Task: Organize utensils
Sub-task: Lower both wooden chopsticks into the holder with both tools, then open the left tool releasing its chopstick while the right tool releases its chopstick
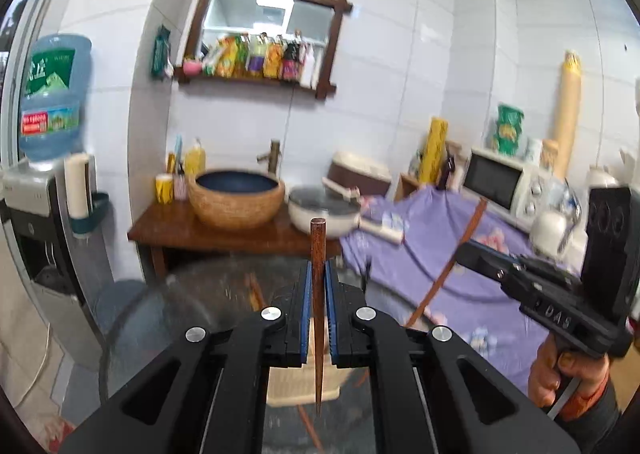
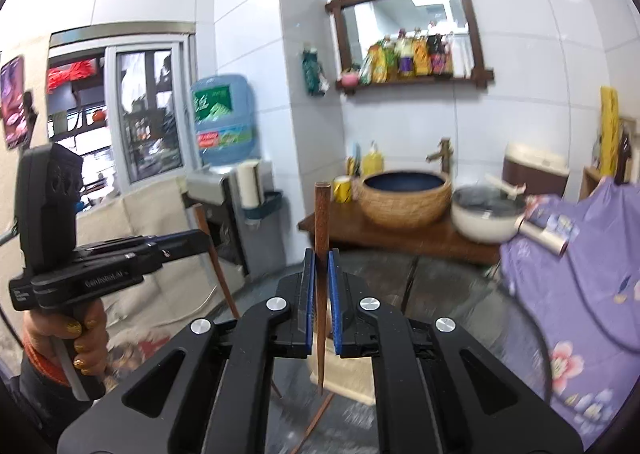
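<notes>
My left gripper (image 1: pixel 318 274) is shut on a dark wooden chopstick (image 1: pixel 318 246) that stands upright between the blue pads, its thick end up. My right gripper (image 2: pixel 320 258) is shut on a second wooden chopstick (image 2: pixel 321 213), also upright. Each gripper shows in the other view: the right one (image 1: pixel 464 248) at the right edge with its chopstick (image 1: pixel 448 266) slanting down, the left one (image 2: pixel 204 238) at the left with its chopstick (image 2: pixel 218 266). A pale woven container (image 1: pixel 296 384) lies below the left fingers on a glass tabletop (image 1: pixel 160 318); it also shows in the right wrist view (image 2: pixel 352 378).
A wooden washstand (image 1: pixel 224 232) holds a woven basin (image 1: pixel 236 197) and a white lidded pot (image 1: pixel 324 209). A purple floral cloth (image 1: pixel 460 254) covers a surface at right, with a microwave (image 1: pixel 500 183) behind. A water dispenser (image 1: pixel 44 181) stands at left. More chopsticks (image 1: pixel 256 290) lie on the glass.
</notes>
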